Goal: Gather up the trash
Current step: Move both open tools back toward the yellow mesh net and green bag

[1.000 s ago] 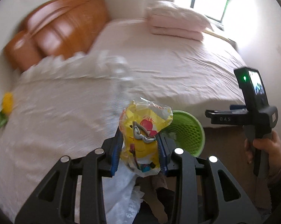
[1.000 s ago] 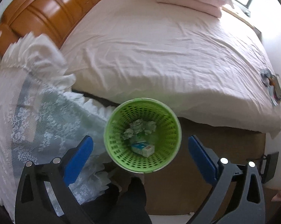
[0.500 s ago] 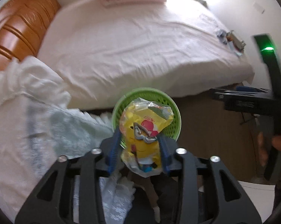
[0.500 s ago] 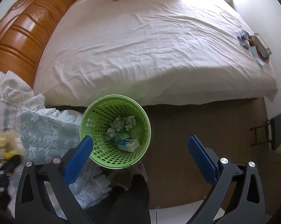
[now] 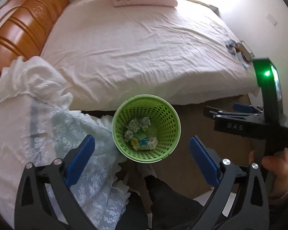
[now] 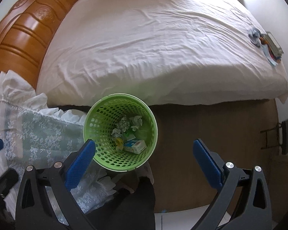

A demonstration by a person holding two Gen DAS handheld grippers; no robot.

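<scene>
Basket (image 5: 174, 115) one, green, two open grippers, left gripper (image 5: 142, 153), right gripper (image 6: 144, 155)

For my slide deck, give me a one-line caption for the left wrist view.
Open left claw above the green basket holding crumpled paper and cartons, beside the pink bed.

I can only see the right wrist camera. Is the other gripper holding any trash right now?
Observer: No. The left gripper is open, with nothing between its blue fingers.
Operator: What is it pointing at?
Observer: It points down at the green basket, which shows between its two fingers.
Operator: Does that camera see my gripper?
Observer: Yes. The right gripper is at the right edge, side-on, with a green light glowing on the part above it.
Operator: Who's holding it?
Observer: A bare hand grips its handle low on the right.
</scene>
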